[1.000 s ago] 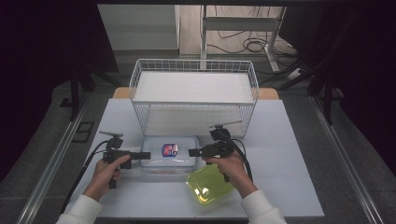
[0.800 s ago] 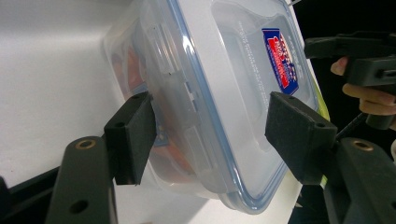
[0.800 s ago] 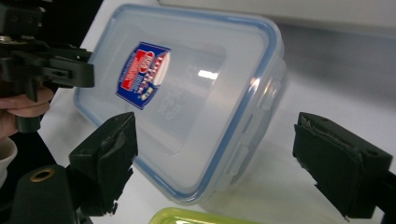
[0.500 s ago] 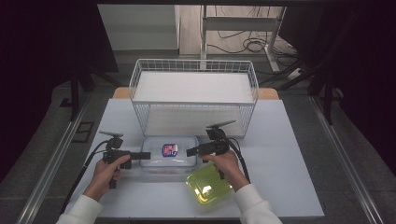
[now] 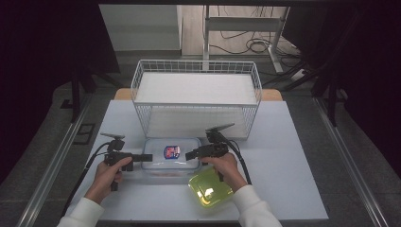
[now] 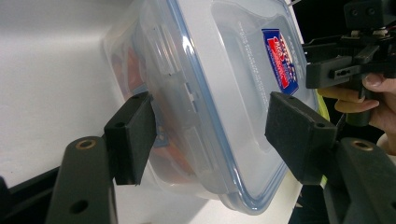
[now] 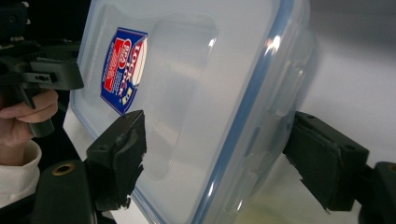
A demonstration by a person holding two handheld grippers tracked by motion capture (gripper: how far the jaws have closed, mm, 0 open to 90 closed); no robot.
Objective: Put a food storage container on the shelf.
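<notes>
The food box (image 5: 170, 158) is clear plastic with a blue-edged lid and a blue, red and white label (image 5: 172, 151); red shows through its wall. The loose lid (image 5: 210, 190) is translucent yellow-green. The wire basket (image 5: 196, 101) is white (a fine grid), the desk (image 5: 293, 156) pale grey-white. Both grippers' fingers (image 6: 299, 135) are black.

right tool (image 5: 191, 154) lowered onto the container's (image 5: 170, 163) right end, jaws closing around its edge

A pale grey rectangular table (image 5: 293, 156) carries a white wire basket (image 5: 196, 101) at its back, a clear lidded plastic container (image 5: 171, 158) nearer front, and a translucent yellow-green lid (image 5: 210, 190) beside it.
</notes>
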